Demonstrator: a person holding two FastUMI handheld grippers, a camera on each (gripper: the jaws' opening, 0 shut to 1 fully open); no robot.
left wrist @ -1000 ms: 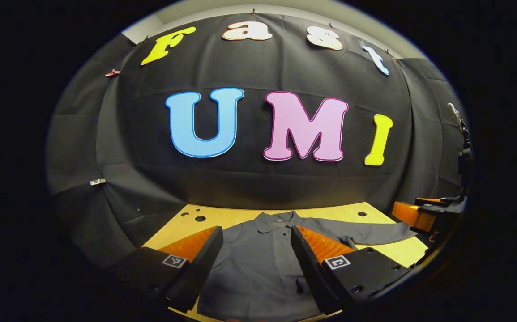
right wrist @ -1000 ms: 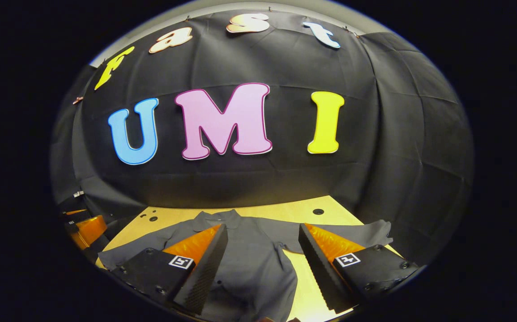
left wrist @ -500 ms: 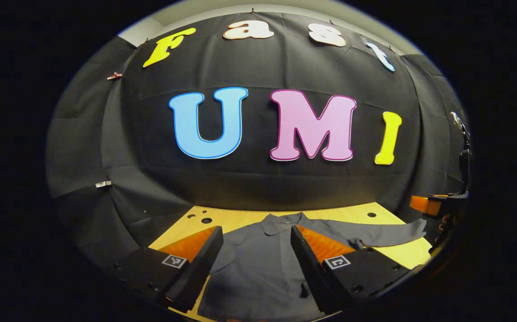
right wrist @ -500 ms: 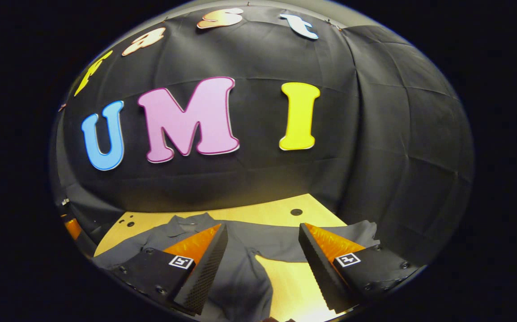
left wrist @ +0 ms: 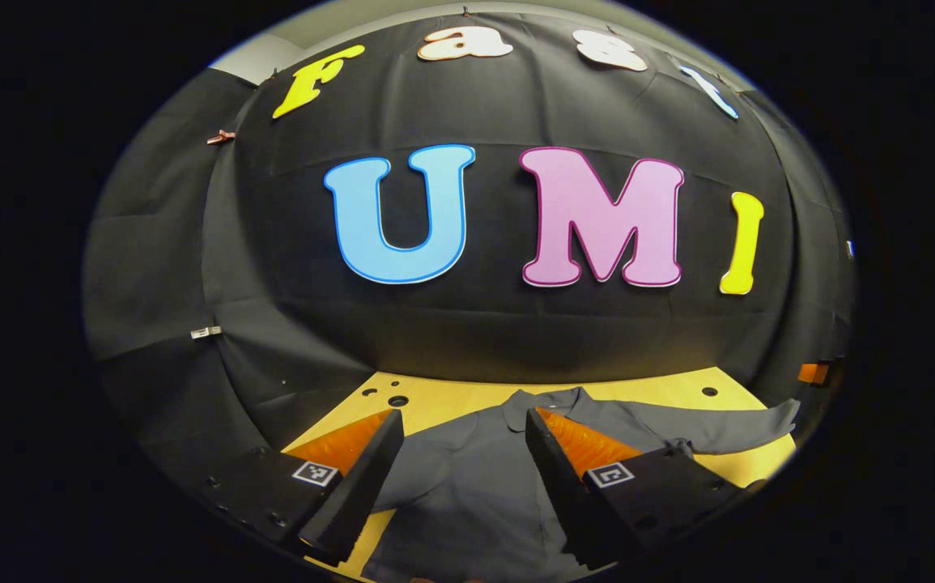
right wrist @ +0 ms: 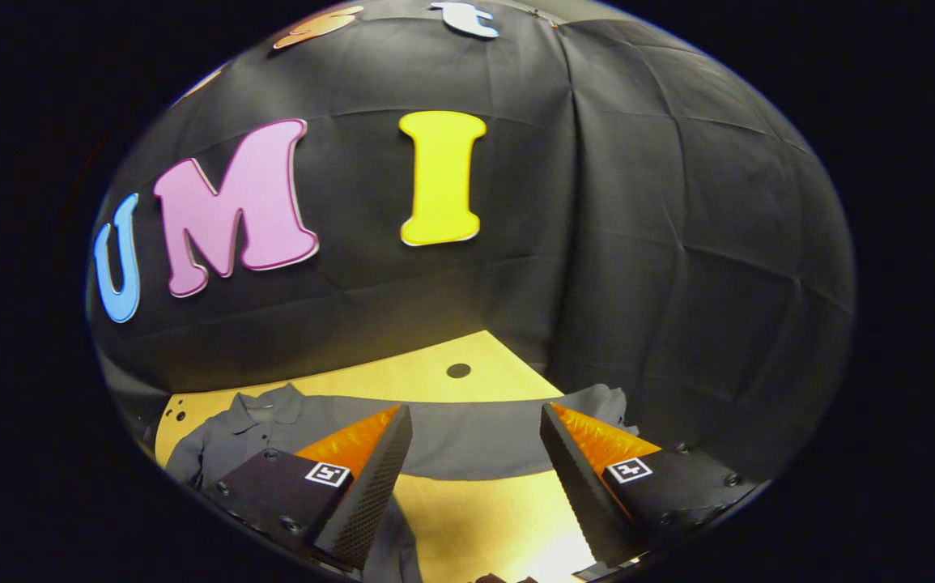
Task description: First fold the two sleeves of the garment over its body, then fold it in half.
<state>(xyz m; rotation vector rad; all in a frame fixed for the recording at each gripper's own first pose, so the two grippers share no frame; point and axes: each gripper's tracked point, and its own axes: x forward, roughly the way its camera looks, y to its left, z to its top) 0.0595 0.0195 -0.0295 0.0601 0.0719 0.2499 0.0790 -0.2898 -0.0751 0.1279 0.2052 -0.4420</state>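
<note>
Though its hem is cut off behind the fingers in both views, the one grey collared shirt (left wrist: 467, 486) lies flat on the wooden table (left wrist: 435, 397), collar toward the cloth wall. One long sleeve (right wrist: 475, 441) stretches out sideways to the table's edge; the other is hard to make out. Two grippers hang above it: the left gripper (left wrist: 463, 421) over the chest, the right gripper (right wrist: 475, 417) over the sleeve, both with jaws spread and grasping nothing.
</note>
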